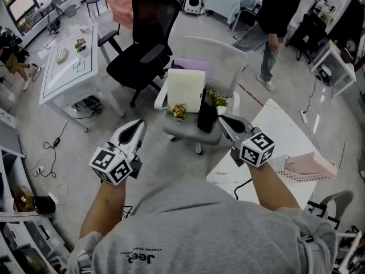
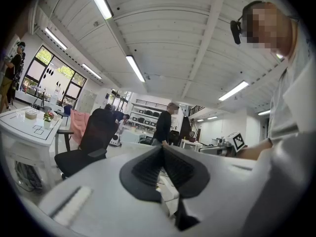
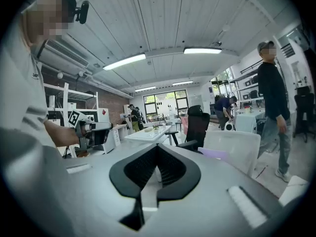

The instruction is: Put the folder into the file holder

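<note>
Pink folder (image 1: 311, 164) laid at table (image 1: 279, 124) edge, file holder (image 1: 185, 90) stood on chair (image 1: 228, 61), left gripper (image 1: 138, 124) and right gripper (image 1: 222, 120) closed, empty

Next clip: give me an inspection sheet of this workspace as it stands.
Surface: white table, front right.
Job's things: cream folder standing on the white chair; pink holder at the table's right edge.
Clutter: black vase with flowers on the chair seat.
Grippers: left gripper and right gripper both shut, empty, held in the air.
Cables: black cable on the table; floor cables at left.
Surroundings: black office chair; a person beyond.
</note>
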